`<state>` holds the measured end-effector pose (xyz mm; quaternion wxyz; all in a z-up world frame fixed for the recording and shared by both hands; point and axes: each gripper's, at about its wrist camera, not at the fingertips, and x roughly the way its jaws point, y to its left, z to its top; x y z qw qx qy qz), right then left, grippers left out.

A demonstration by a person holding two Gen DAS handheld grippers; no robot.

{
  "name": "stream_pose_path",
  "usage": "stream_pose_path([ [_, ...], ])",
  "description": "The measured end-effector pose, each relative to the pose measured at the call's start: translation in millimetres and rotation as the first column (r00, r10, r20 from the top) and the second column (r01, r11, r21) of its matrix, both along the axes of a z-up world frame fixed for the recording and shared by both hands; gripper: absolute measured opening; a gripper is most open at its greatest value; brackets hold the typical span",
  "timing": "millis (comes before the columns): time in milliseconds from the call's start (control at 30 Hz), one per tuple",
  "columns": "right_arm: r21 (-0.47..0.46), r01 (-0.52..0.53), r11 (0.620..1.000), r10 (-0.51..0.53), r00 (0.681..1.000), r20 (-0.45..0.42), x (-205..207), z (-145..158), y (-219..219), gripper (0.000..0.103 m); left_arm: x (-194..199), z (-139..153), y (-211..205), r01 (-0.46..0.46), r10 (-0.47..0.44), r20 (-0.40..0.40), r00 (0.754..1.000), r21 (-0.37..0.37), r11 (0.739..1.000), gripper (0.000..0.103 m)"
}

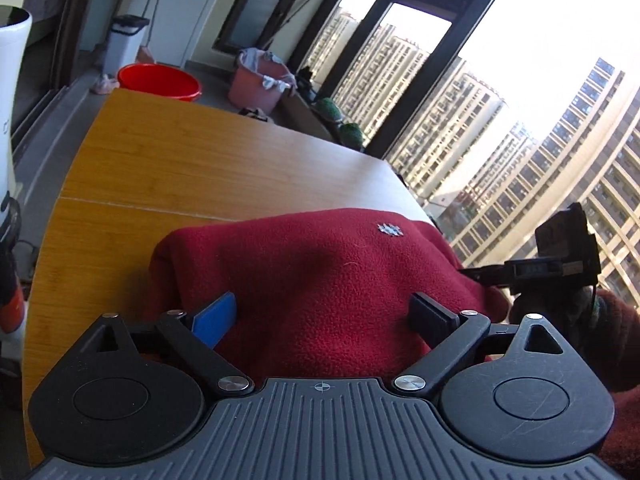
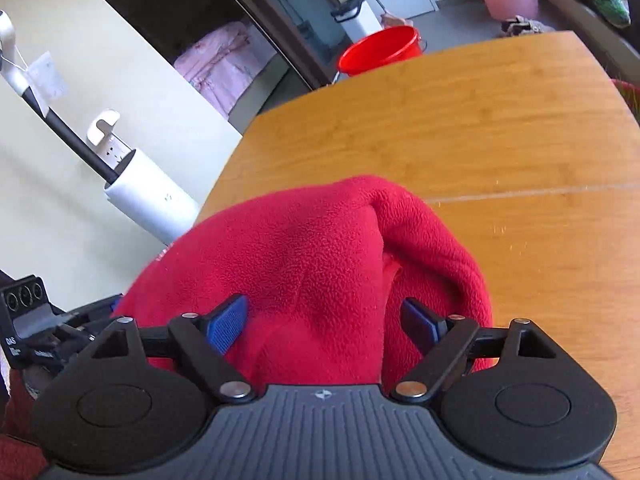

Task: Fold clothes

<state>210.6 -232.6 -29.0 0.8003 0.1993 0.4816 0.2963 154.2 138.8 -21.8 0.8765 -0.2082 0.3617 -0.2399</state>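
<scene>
A pink bucket (image 1: 256, 80) stands on the floor past the tabletop (image 1: 192, 160), and bits of grey and white cloth hang over its rim. A red tub (image 1: 160, 80) sits next to it on the floor; what is inside it cannot be seen. A white bin (image 1: 124, 40) with a dark lid stands behind the tub.

The tabletop is smooth yellow wood with a thin line across it. The red fleece (image 1: 320, 280) lies on the near part of it, bunched up in a soft, fuzzy heap. A tiny silver snowflake badge (image 1: 390, 230) is stuck on the fleece.

The left gripper (image 1: 324, 316) points forward over the heap. Its two fingers are spread wide, with fleece lying between them, and they are not squeezing it. One finger has a blue pad (image 1: 214, 318).

The right gripper (image 2: 324, 322) is spread wide too. The red fleece bulges up between its blue pads (image 2: 226, 322), and a thick rolled fold (image 2: 432, 240) curves down next to the right finger. It is not pinching the cloth.

Each gripper shows at the edge of the other one's view, side by side at the near end of the heap.
</scene>
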Motion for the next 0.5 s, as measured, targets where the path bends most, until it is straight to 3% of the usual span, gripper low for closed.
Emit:
stream_pose_path([
  [33, 0.066, 0.001, 0.998, 0.002, 0.999, -0.053, 0, -9, -4, 0.089, 2, -2, 10, -0.027, 0.026, -0.024, 0.999, -0.058, 0.998, 0.1],
  [167, 0.142, -0.001, 0.99, 0.01, 0.998, -0.065, -12, -18, -14, 0.089, 12, -12, 36, -0.087, 0.067, -0.111, 0.992, -0.186, 0.979, 0.1],
  [267, 0.183, -0.024, 0.983, 0.03, 0.999, -0.031, -19, -9, -18, 0.082, 14, -11, 39, -0.077, 0.054, -0.137, 0.989, -0.165, 0.983, 0.1],
  [367, 0.183, -0.056, 0.982, 0.053, 0.998, 0.017, -23, 2, -20, 0.081, 10, -3, 55, -0.13, 0.11, -0.137, 0.985, -0.152, 0.98, 0.1],
  [500, 0.209, -0.059, 0.976, 0.066, 0.998, -0.025, -14, -10, -22, 0.081, 13, -6, 67, -0.168, 0.139, -0.176, 0.974, -0.164, 0.972, 0.1],
])
